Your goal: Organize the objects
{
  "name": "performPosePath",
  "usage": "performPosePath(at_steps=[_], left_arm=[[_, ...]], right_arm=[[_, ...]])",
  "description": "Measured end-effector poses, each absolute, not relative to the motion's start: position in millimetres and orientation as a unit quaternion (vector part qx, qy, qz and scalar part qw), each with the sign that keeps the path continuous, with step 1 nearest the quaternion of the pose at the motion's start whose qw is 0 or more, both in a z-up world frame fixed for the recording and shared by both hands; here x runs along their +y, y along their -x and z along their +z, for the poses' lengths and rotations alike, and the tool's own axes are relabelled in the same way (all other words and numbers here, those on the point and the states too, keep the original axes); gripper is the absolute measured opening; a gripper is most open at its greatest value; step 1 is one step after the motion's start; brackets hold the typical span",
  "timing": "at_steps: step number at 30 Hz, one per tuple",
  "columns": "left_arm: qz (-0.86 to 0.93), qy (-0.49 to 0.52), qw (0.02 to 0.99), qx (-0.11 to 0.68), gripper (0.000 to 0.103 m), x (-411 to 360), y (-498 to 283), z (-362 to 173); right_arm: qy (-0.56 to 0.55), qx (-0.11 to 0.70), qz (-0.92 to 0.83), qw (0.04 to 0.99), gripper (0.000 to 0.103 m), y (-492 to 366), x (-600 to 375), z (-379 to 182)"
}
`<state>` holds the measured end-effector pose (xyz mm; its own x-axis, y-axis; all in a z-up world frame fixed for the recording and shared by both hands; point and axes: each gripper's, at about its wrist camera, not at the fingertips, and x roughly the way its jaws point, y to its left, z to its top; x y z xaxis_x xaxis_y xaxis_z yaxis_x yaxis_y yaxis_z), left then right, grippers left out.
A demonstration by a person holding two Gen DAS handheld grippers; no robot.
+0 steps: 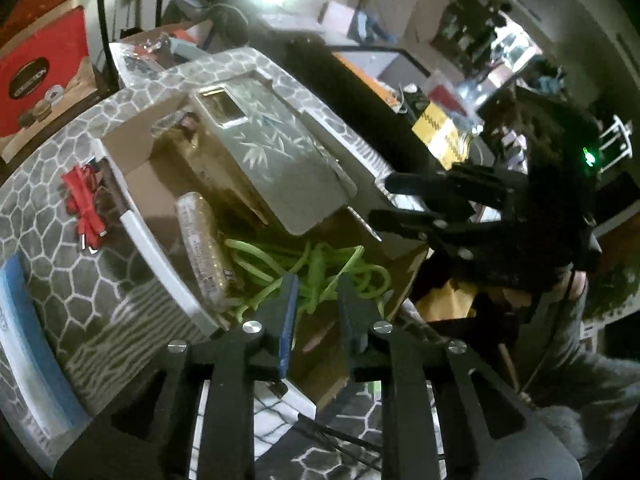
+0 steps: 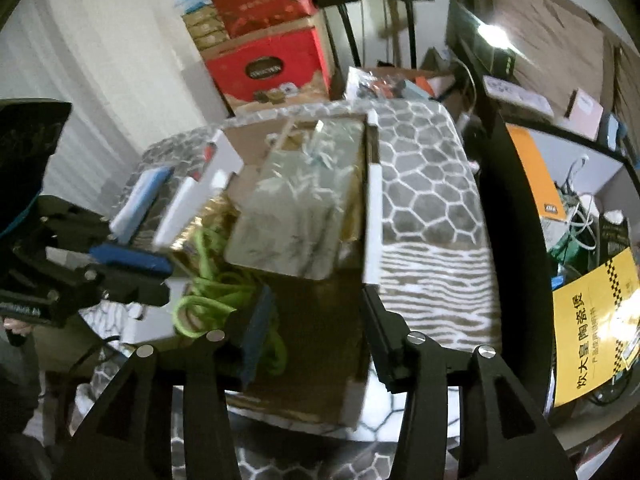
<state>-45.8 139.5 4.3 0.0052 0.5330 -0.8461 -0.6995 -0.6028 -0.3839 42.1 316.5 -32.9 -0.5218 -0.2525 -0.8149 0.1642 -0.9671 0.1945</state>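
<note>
An open cardboard box stands on a table with a grey honeycomb cloth. In it lie a grey bamboo-print case, a tangled green cord and a wrapped oblong packet. My left gripper is open, its tips just above the green cord, holding nothing. My right gripper is open over the box's near end, empty.
A red bundled cable and a blue-edged flat pack lie on the cloth beside the box. Red gift boxes are stacked behind. A black shelf with a yellow sign stands to the right.
</note>
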Motion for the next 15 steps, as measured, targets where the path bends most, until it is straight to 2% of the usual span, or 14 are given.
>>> performPosePath(at_steps=[4,7,9,12,13,14,15], left_arm=[[0.706,0.557,0.434,0.053,0.027,130.5,49.5,4.3],[0.713,0.559,0.423,0.026,0.041,124.1,54.3,1.7],[0.716,0.559,0.417,0.003,0.055,118.6,57.9,0.0],[0.723,0.557,0.409,-0.016,0.063,110.9,62.4,0.5],[0.723,0.557,0.409,-0.019,0.063,109.4,63.1,1.1],[0.722,0.557,0.410,-0.021,0.064,108.6,63.2,1.6],[0.723,0.556,0.410,-0.023,0.066,108.1,63.2,2.0]], right_arm=[[-0.476,-0.034,-0.864,0.159,0.048,-48.5,299.9,-25.8],[-0.503,-0.015,-0.845,0.180,0.048,-46.9,285.7,-36.9],[-0.521,0.000,-0.833,0.184,0.048,-43.9,277.6,-47.5],[-0.553,0.028,-0.812,0.185,0.048,-32.9,266.1,-67.4],[-0.564,0.033,-0.803,0.188,0.044,-28.5,263.5,-74.1],[-0.571,0.037,-0.798,0.189,0.030,-26.5,263.8,-78.7],[-0.578,0.046,-0.791,0.193,0.021,-22.9,260.9,-83.7]])
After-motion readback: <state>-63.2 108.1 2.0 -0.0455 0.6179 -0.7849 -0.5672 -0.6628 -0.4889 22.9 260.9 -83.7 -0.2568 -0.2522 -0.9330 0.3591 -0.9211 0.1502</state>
